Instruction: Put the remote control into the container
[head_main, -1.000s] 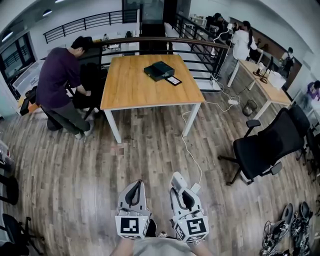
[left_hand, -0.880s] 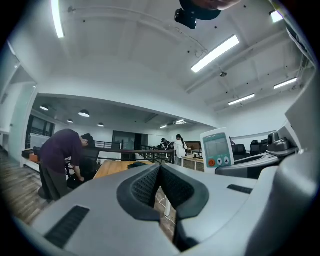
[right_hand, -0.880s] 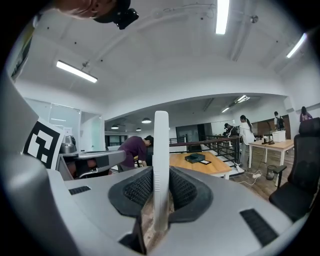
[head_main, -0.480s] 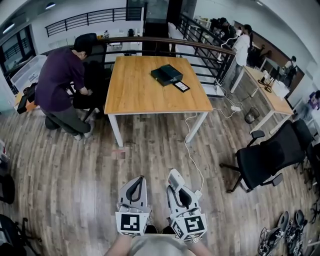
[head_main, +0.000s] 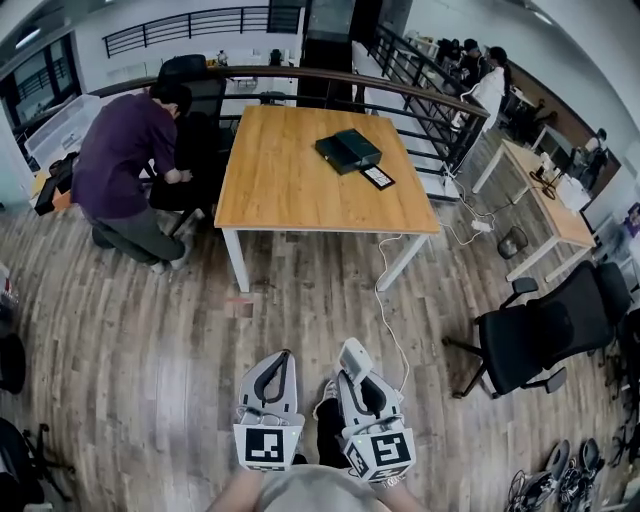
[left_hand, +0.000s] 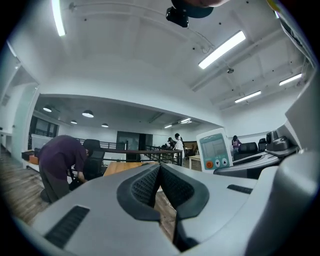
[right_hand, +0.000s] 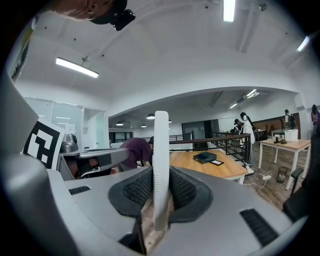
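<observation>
My right gripper (head_main: 358, 375) is held low in the head view, shut on a white remote control (head_main: 355, 357) that sticks out past its tips. The right gripper view shows that remote (right_hand: 161, 150) edge-on and upright between the pads of the right gripper (right_hand: 161, 187). Beside it, my left gripper (head_main: 278, 360) is shut with nothing in it, its jaws meeting in its own view (left_hand: 160, 172), where the remote's face (left_hand: 215, 150) also shows. The dark box-shaped container (head_main: 348, 150) lies far ahead on a wooden table (head_main: 300, 170), and appears in the right gripper view (right_hand: 205, 157).
A small black framed card (head_main: 378, 177) lies next to the container. A person in a purple top (head_main: 125, 165) crouches at the table's left side. A cable (head_main: 390, 310) runs over the wooden floor, a black office chair (head_main: 545, 335) stands right, a railing (head_main: 420, 95) behind.
The table and container have come nearer and lower in the head view as I move forward. Both grippers keep their pose, the right one still holding the remote.
</observation>
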